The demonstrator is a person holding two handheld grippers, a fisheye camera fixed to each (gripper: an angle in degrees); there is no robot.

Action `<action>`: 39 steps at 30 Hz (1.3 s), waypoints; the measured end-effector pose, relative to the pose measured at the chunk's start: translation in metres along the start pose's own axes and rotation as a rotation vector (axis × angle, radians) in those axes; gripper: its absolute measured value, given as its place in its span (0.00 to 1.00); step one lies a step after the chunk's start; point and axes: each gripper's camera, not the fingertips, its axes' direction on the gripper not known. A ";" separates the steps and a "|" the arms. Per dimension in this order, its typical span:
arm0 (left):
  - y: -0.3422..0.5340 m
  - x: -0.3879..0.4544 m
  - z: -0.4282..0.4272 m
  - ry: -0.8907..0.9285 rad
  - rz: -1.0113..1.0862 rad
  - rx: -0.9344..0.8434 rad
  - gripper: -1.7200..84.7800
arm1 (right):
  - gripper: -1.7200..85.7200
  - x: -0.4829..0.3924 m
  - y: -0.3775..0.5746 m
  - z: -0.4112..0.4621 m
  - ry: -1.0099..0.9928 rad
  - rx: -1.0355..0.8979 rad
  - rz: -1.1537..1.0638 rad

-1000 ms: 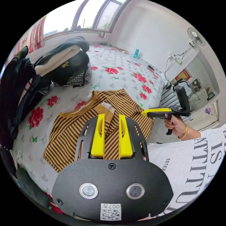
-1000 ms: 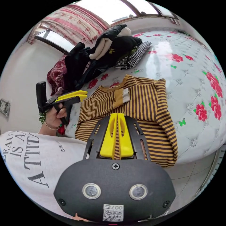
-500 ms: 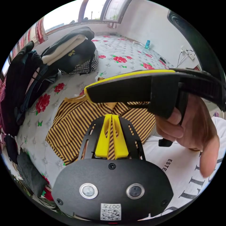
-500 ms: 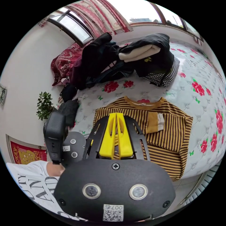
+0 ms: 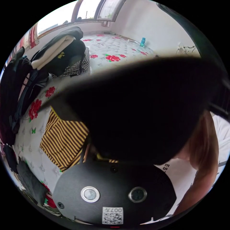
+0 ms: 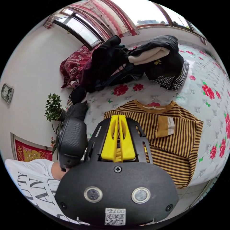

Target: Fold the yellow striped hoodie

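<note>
Yellow-and-brown striped hoodie [image 6: 167, 134] lying flat on the flowered bed [image 6: 210, 79], partly folded, one cuffed sleeve laid across the chest, neck toward the clothes pile [image 6: 134, 60]. Near the bed's edge, just by the person in a white printed shirt [image 6: 31, 182].

In the right gripper view: right gripper [image 6: 119, 124] hanging above the hoodie's near side, yellow jaws pressed together with nothing between them. Left gripper's [image 6: 71, 141] black body just beside it, low toward the shirt; jaws hidden there, so cannot tell wide or narrow.

In the left gripper view: right gripper [image 5: 143, 105] close across the lens as a dark blur, covering the left gripper's own jaws. Striped corner of the hoodie [image 5: 62, 139] showing beneath the blur. Hand [image 5: 203, 148] at the edge, blurred. Blue bottle [image 5: 142, 41] far off on the bed.
</note>
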 end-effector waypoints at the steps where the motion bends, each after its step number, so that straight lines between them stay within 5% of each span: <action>1: 0.000 0.000 0.001 0.000 0.001 -0.001 0.03 | 0.02 0.001 0.000 -0.001 -0.001 0.001 0.002; 28: -0.028 -0.025 0.023 -0.110 -0.057 -0.024 0.01 | 0.02 0.002 -0.033 -0.013 0.009 0.046 0.000; 39: 0.055 -0.159 0.042 -0.348 -0.530 -0.181 0.01 | 0.02 0.045 0.007 0.096 0.416 -0.449 -0.305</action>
